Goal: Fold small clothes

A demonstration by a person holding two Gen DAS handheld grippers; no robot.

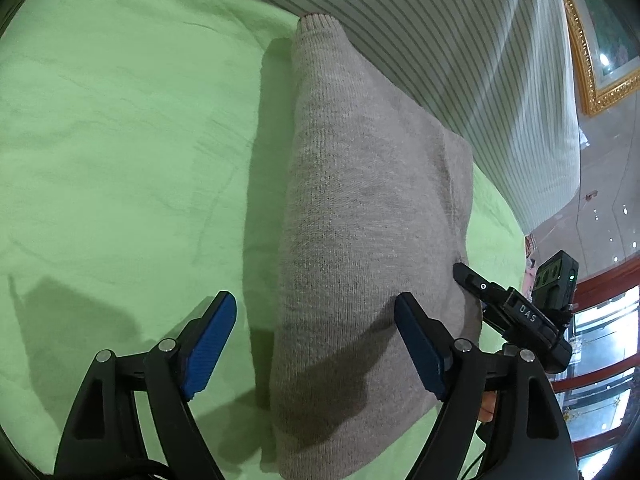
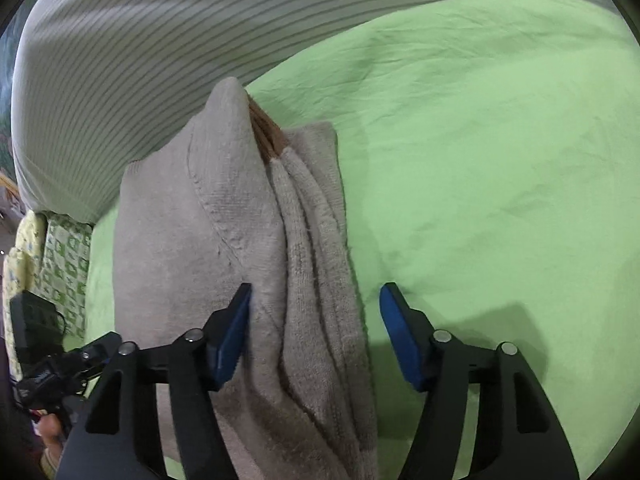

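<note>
A grey knitted garment (image 1: 360, 240) lies folded into a long stack on the green sheet (image 1: 120, 140). In the right wrist view the garment (image 2: 248, 248) shows several stacked layers and a brown inner edge (image 2: 266, 136). My left gripper (image 1: 316, 344) is open and empty, its blue pads (image 1: 210, 344) spread over the garment's near end. My right gripper (image 2: 316, 332) is open and empty, its fingers straddling the layered edge. The right gripper's body shows at the right of the left wrist view (image 1: 516, 312).
The person's striped shirt (image 1: 460, 40) leans over the far side of the sheet. A patterned green-and-white cloth (image 2: 60, 256) lies at the left edge. A gold picture frame (image 1: 592, 60) and red shelving (image 1: 600, 340) stand beyond the bed.
</note>
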